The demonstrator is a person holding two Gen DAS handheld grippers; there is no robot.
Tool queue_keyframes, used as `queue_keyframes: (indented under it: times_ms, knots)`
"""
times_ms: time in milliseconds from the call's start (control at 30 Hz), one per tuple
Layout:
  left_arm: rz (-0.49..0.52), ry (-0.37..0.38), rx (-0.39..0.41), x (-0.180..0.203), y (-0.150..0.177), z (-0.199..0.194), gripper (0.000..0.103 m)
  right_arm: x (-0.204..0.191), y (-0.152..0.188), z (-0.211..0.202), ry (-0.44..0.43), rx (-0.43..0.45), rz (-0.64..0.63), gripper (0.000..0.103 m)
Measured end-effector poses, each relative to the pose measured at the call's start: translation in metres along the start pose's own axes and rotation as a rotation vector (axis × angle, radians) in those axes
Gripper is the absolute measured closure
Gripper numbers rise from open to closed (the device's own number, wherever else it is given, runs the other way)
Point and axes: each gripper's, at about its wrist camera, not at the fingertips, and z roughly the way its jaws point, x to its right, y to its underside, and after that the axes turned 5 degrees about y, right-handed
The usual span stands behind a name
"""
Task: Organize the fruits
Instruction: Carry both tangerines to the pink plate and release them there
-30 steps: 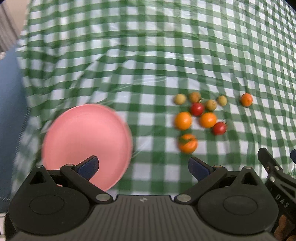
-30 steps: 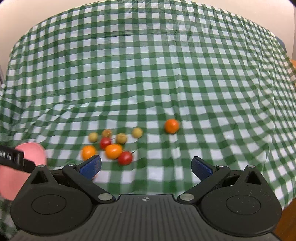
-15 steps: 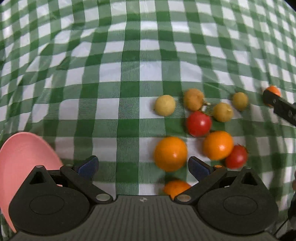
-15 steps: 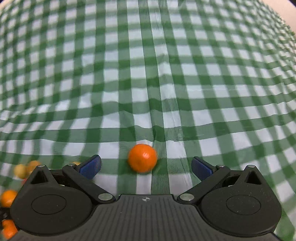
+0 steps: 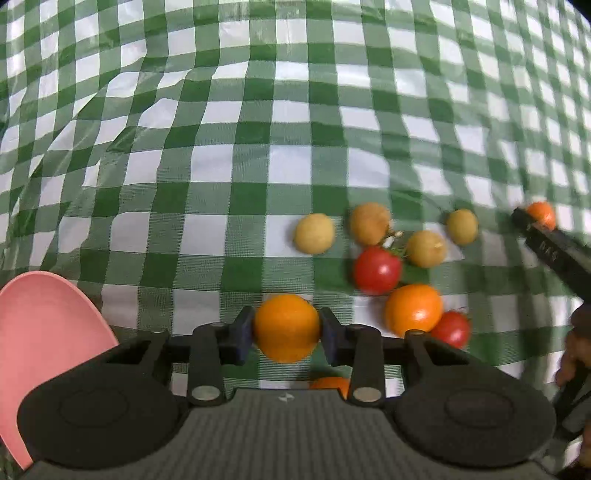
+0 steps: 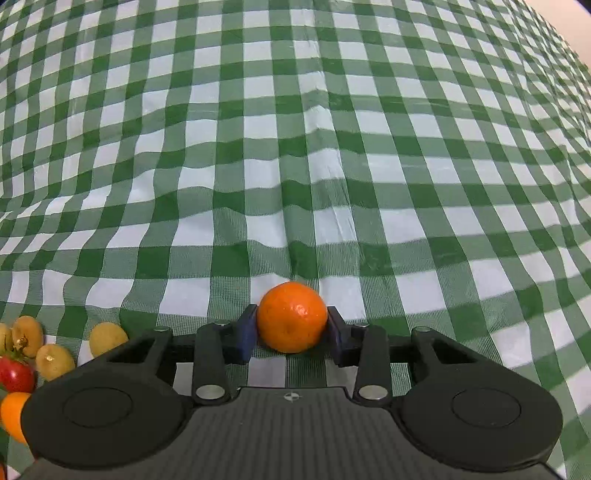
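My left gripper [image 5: 286,334] is shut on an orange [image 5: 286,325] on the green checked cloth. Beside it lie another orange [image 5: 413,308], two red tomatoes [image 5: 376,270] [image 5: 451,328], and several small yellow-brown fruits [image 5: 314,233]. A further orange [image 5: 330,384] shows partly under the left gripper. My right gripper [image 6: 291,332] is shut on a separate orange [image 6: 291,321] to the right of the pile; it also shows in the left wrist view [image 5: 542,214]. The pink plate [image 5: 44,332] lies at the left.
The green and white checked tablecloth [image 6: 295,147] is wrinkled, with folds near the fruits. The right gripper's black arm [image 5: 554,254] and the hand holding it reach in at the left view's right edge. The cloth's far edge shows at the upper right [image 6: 554,22].
Both grippers moved down to the cloth and shut, the left on an orange of the pile, the right on the lone orange. The pink plate slid toward the left edge of view.
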Motion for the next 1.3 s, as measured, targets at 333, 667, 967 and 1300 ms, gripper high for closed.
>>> queue_keyframes:
  times_ms: [333, 667, 967, 1300]
  knots:
    - [0.036, 0.005, 0.112, 0.001, 0.028, -0.081, 0.061, 0.013, 0.002, -0.097, -0.092, 0.075, 0.079, 0.064]
    - [-0.018, -0.055, 0.174, -0.042, 0.109, -0.169, 0.061, -0.026, 0.041, -0.227, -0.260, 0.078, 0.053, 0.064]
    - [-0.075, -0.084, 0.235, -0.094, 0.188, -0.236, 0.061, -0.084, 0.089, -0.313, -0.427, 0.043, -0.072, 0.064]
    - [-0.148, -0.067, 0.284, -0.131, 0.230, -0.262, 0.061, -0.127, 0.116, -0.357, -0.494, 0.029, -0.238, 0.064]
